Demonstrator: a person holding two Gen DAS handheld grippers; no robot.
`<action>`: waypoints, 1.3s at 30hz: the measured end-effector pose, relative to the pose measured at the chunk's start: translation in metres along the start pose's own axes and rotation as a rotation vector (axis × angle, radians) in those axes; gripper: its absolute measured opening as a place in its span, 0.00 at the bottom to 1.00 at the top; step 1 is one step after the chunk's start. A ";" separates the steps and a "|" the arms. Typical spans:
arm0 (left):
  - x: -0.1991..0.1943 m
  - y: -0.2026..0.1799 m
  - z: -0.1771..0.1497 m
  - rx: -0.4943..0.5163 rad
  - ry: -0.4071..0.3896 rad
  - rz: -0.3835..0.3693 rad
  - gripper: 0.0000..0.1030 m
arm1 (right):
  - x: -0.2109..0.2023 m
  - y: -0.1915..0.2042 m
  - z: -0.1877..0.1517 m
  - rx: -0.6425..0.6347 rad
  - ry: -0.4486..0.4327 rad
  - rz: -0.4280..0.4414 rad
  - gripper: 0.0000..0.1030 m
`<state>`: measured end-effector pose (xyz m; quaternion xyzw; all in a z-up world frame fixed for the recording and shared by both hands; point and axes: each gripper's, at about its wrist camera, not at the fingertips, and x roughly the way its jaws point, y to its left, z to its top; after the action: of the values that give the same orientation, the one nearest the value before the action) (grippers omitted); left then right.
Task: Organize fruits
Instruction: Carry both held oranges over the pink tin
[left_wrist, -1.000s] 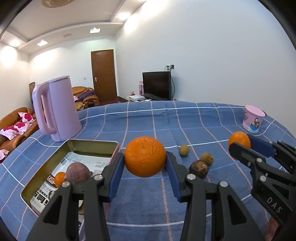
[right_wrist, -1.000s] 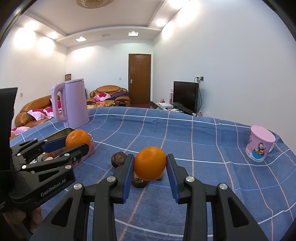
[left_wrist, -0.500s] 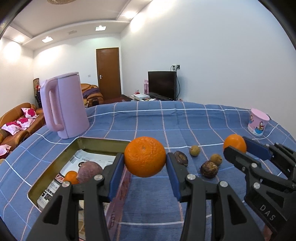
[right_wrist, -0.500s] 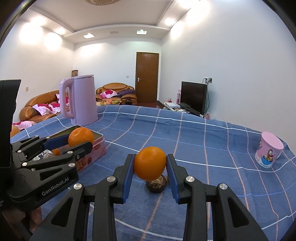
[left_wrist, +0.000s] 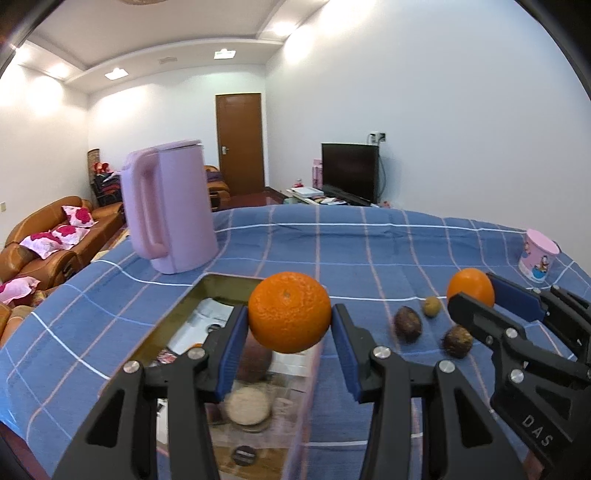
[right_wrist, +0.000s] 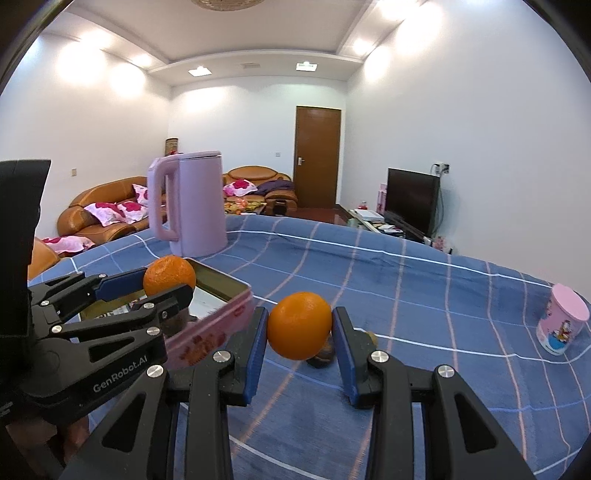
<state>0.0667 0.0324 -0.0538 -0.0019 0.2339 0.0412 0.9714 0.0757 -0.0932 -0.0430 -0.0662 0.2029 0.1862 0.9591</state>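
My left gripper (left_wrist: 290, 332) is shut on an orange (left_wrist: 289, 311) and holds it above the pink tin tray (left_wrist: 218, 284), over its right wall. The tray holds a dark round fruit (left_wrist: 255, 360) and other items, blurred. My right gripper (right_wrist: 300, 334) is shut on a second orange (right_wrist: 299, 325), held above the blue checked cloth just right of the tray (right_wrist: 221, 325). In the left wrist view the right gripper (left_wrist: 476, 295) with its orange (left_wrist: 470, 286) shows at right. Two dark fruits (left_wrist: 407, 325) (left_wrist: 457, 341) and a small brown one (left_wrist: 431, 306) lie on the cloth.
A tall pink kettle (left_wrist: 168, 210) stands behind the tray. A pink cartoon cup (right_wrist: 561, 323) stands at the far right of the table. Sofas, a door and a TV are beyond the table's far edge.
My left gripper has carried its orange leftward, from beside the tray to over its right wall. My right gripper has followed left with its orange, closer to the tray.
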 end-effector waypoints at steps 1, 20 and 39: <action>0.000 0.004 0.001 -0.004 -0.001 0.006 0.47 | 0.001 0.003 0.001 -0.003 -0.001 0.005 0.36; 0.006 0.075 -0.001 -0.060 0.027 0.128 0.47 | 0.023 0.057 0.020 -0.054 -0.005 0.113 0.36; 0.024 0.104 -0.017 -0.060 0.118 0.182 0.47 | 0.053 0.099 0.016 -0.095 0.074 0.200 0.36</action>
<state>0.0718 0.1377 -0.0786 -0.0120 0.2884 0.1361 0.9477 0.0882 0.0187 -0.0555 -0.0979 0.2348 0.2879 0.9233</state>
